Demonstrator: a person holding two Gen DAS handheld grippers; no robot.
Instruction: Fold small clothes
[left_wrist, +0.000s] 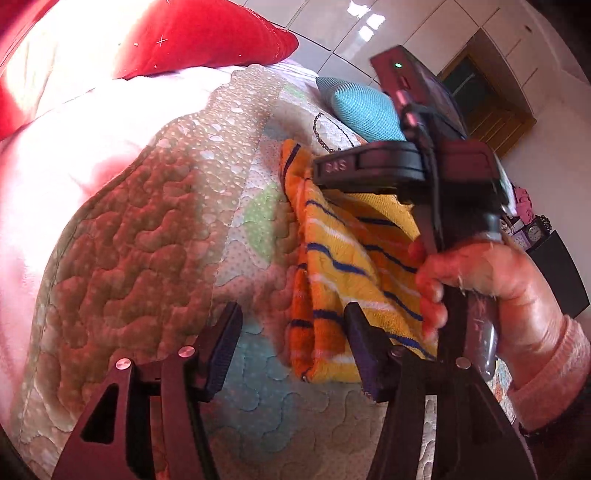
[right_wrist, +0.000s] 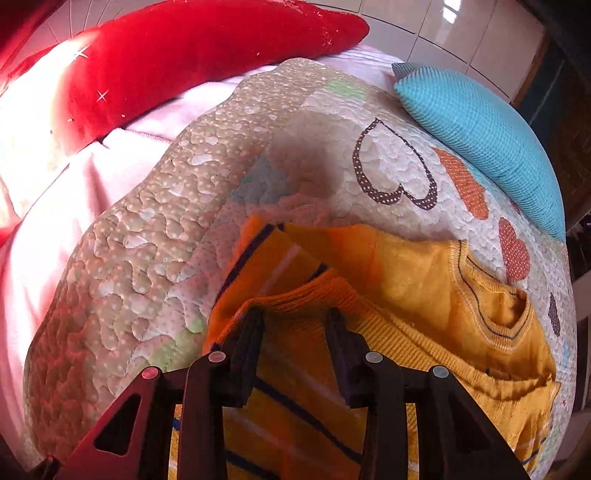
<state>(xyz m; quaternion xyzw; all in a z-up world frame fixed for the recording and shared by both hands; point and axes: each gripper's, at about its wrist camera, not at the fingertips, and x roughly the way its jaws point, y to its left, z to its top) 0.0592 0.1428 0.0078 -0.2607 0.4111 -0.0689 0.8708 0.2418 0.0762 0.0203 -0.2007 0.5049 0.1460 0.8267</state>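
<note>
Orange-yellow knit with thin navy and white stripes: a small child's sweater (right_wrist: 417, 280) lies on the quilted bedspread (right_wrist: 147, 229), its neckline toward the turquoise cushion (right_wrist: 480, 136) and one part already turned over its body. The right gripper (right_wrist: 295, 317) stands over the ribbed edge of that turned part, jaws spread with the cloth between them but not pinched. The left gripper (left_wrist: 291, 325) hovers at the sweater's side farthest from the cushion, jaws released, over bare bedspread and the striped edge. In my judgement the risk is a shallow bite: closing on the top layer alone would drag the fold askew. The soft bedspread may also bunch up into the jaws. A red pillow (right_wrist: 207, 48) sits well beyond the sweater.
</note>
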